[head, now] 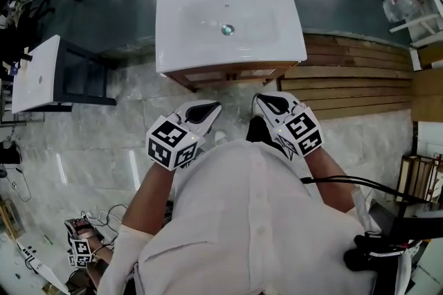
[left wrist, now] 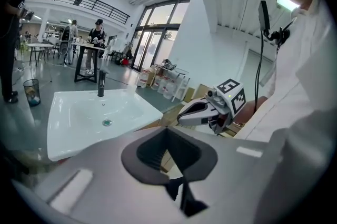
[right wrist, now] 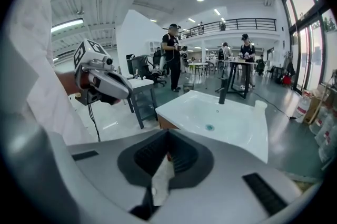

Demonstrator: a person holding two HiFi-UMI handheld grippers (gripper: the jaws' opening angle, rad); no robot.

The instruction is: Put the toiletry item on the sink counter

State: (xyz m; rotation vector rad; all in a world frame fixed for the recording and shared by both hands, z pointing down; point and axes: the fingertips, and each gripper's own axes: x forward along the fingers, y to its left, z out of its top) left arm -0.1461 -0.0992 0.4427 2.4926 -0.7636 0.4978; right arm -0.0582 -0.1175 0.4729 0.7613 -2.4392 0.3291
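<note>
left hand-held gripper [left wrist: 167, 131]: pressed together, empty | right hand-held gripper [right wrist: 168, 136]: pinching a flat white toiletry item [right wrist: 162, 181], to carry it | desk [head: 181, 23] with the sink: just ahead, item not there yet

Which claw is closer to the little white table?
Left. The left claw is on the same side as the little white table; the right claw is farther off, past the left one.
</note>
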